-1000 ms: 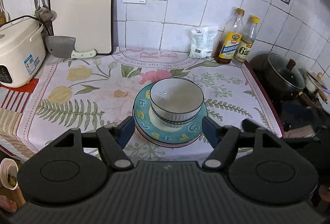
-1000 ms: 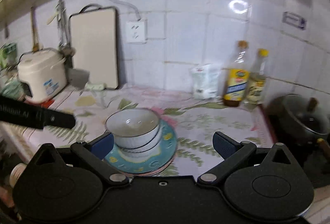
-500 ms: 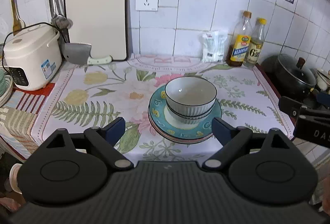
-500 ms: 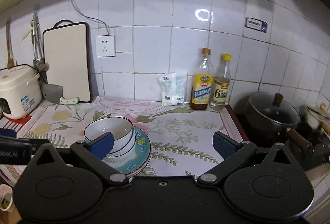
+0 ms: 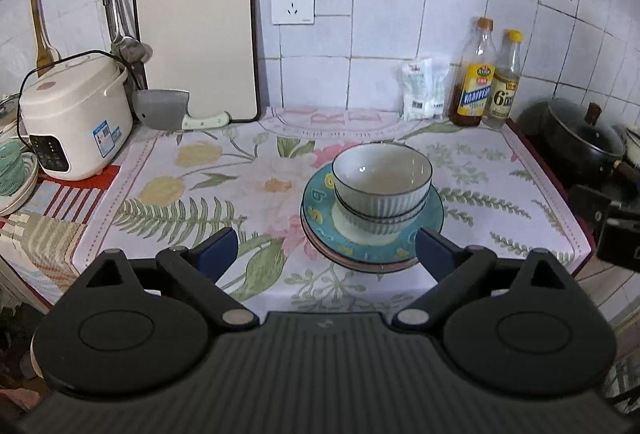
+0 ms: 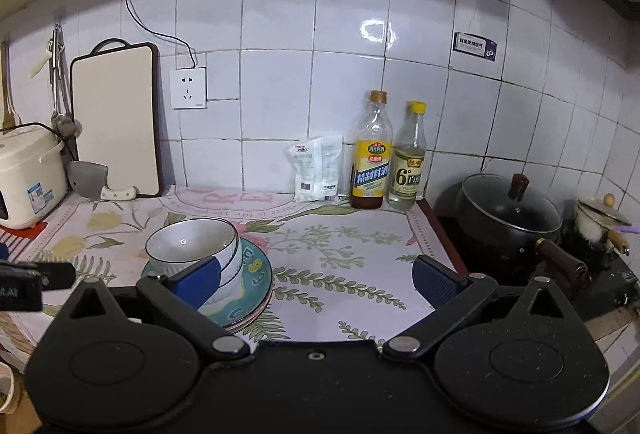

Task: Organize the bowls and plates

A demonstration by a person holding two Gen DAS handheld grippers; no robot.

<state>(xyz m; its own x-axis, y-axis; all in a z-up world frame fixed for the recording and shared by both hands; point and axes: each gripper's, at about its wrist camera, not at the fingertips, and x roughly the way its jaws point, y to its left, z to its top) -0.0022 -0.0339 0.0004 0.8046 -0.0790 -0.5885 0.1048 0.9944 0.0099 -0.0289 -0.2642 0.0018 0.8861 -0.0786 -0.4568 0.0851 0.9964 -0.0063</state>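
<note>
Comparing with a second ago, I noted both grippers, left gripper (image 5: 326, 248) and right gripper (image 6: 316, 280), had withdrawn wide, empty; bowls (image 5: 382, 180) stayed nested on plates (image 5: 372, 246), before cutting board (image 5: 196, 38). Stacking probably finished.
</note>
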